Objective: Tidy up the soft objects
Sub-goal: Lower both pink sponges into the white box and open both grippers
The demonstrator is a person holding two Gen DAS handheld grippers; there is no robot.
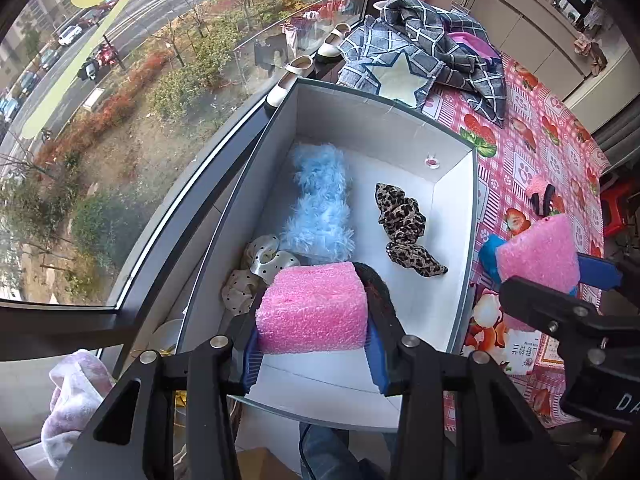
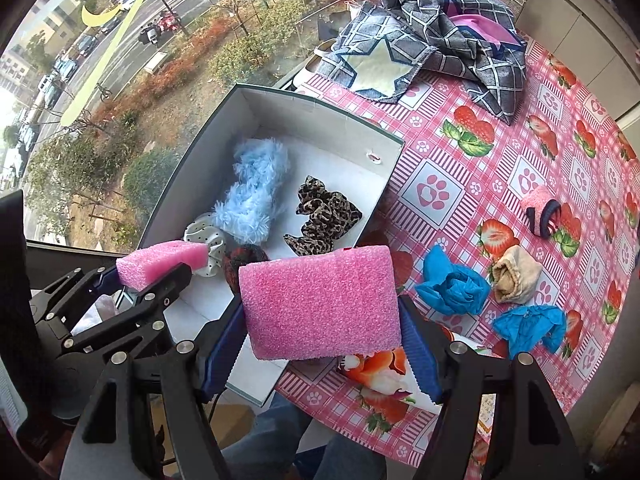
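Observation:
A grey box [image 1: 456, 216] [image 2: 384, 184] stands by the window. In it lie a fluffy blue piece [image 1: 320, 204] [image 2: 256, 188], a leopard scrunchie [image 1: 404, 224] [image 2: 324, 216] and a white dotted scrunchie [image 1: 260, 268] [image 2: 208, 240]. My left gripper [image 1: 312, 312] [image 2: 156, 268], with pink foam pads, is over the box's near end and shut on a dark red-and-black knit piece [image 1: 378, 300] [image 2: 244, 260]. My right gripper [image 2: 320, 312] [image 1: 536, 256] hangs over the box's near right edge; its jaws stand apart with only the pink foam between them.
On the strawberry tablecloth [image 2: 480, 152] lie two blue bundles [image 2: 452, 284] [image 2: 532, 328], a beige roll [image 2: 516, 272] and a pink rolled sock [image 2: 540, 208] [image 1: 540, 192]. A checked grey cloth [image 2: 432, 36] [image 1: 424, 52] is heaped at the far end. White shoes [image 1: 292, 76] stand on the sill.

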